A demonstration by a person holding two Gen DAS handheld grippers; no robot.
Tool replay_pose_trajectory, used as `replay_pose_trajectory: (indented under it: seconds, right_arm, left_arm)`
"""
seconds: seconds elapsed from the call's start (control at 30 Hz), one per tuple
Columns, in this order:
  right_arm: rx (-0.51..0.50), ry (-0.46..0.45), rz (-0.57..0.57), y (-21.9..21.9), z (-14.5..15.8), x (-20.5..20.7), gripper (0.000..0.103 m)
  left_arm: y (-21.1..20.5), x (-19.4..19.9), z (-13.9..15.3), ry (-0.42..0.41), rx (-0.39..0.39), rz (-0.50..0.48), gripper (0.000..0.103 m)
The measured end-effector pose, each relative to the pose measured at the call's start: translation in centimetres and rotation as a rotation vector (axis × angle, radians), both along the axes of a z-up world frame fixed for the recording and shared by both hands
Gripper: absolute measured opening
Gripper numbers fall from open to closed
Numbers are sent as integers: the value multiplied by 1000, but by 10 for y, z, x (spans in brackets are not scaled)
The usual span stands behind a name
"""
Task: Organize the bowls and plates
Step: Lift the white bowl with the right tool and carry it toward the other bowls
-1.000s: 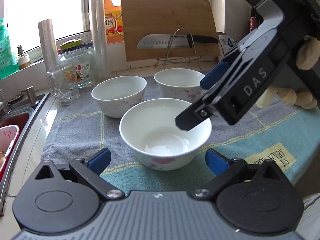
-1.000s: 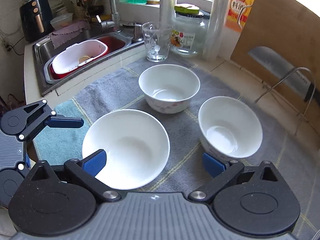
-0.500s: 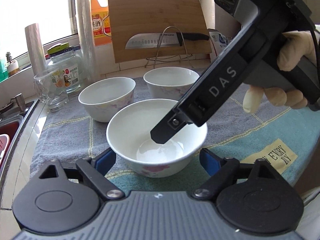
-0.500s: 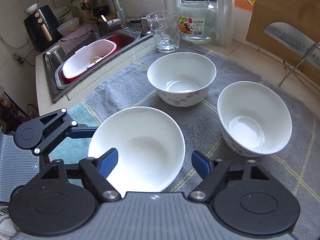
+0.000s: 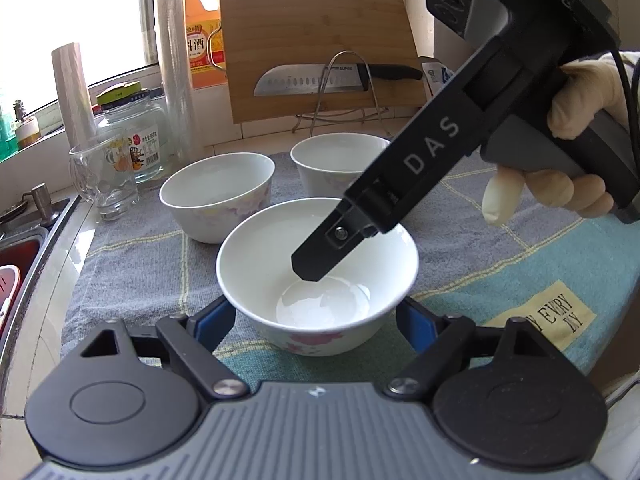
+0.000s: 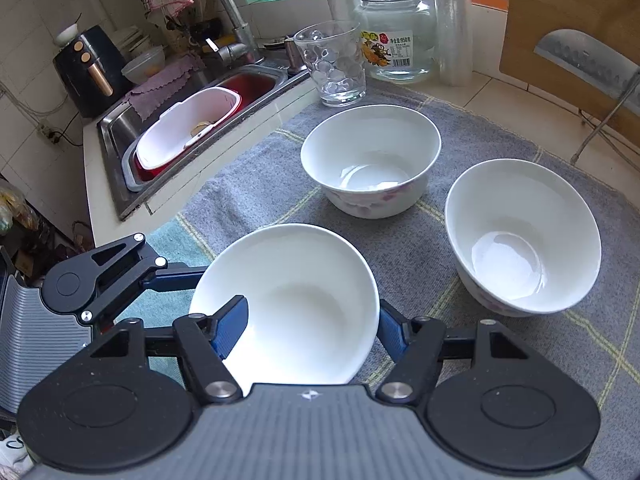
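While the nearest bowl (image 5: 318, 276) stands upright on the towel (image 5: 520, 264), it is bracketed by the left gripper (image 5: 316, 318), whose blue pads lie just beside its outer wall on either side; the jaws are closing, and contact cannot be confirmed from the left wrist view. The same bowl (image 6: 286, 304) is clamped by the right gripper (image 6: 312, 330), one pad being set inside the rim and the other against the outside of the wall on the opposite side, so that the jaws are at their narrowest with the bowl held. In the left wrist view the right gripper (image 5: 308, 268) is seen reaching down into the bowl from the upper right. Two further bowls are shown beyond: one (image 6: 370, 160) nearer the glass (image 6: 332, 64), the other (image 6: 522, 236) toward the cutting board (image 5: 320, 48). Both lie ahead of the jaws and apart from each other; any stacking is judged to require lifting the held bowl forward over one of them, the right gripper already having the firmer hold.
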State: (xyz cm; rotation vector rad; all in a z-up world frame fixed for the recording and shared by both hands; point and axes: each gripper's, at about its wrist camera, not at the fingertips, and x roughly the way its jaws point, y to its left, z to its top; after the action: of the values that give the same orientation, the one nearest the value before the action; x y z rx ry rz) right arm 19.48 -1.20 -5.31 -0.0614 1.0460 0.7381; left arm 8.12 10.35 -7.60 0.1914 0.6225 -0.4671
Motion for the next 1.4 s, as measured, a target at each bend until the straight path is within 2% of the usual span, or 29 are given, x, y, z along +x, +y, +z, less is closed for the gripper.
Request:
replay_pose_trajectory:
  seconds: [0.27, 0.6, 1.1, 1.4]
  right_arm:
    - [20, 1, -1, -9, 9, -5, 74]
    - [22, -21, -57, -44, 22, -19, 74]
    - [-31, -20, -221, -120, 22, -56, 74]
    - [-46, 11, -271, -147, 13, -70, 75]
  left_arm:
    - [-4, 0, 10, 16, 7, -18, 87]
    - [-30, -2, 23, 11, 0, -88, 87]
    - [-96, -8, 19, 27, -22, -272, 87]
    - [-121, -8, 10, 63, -19, -334, 87]
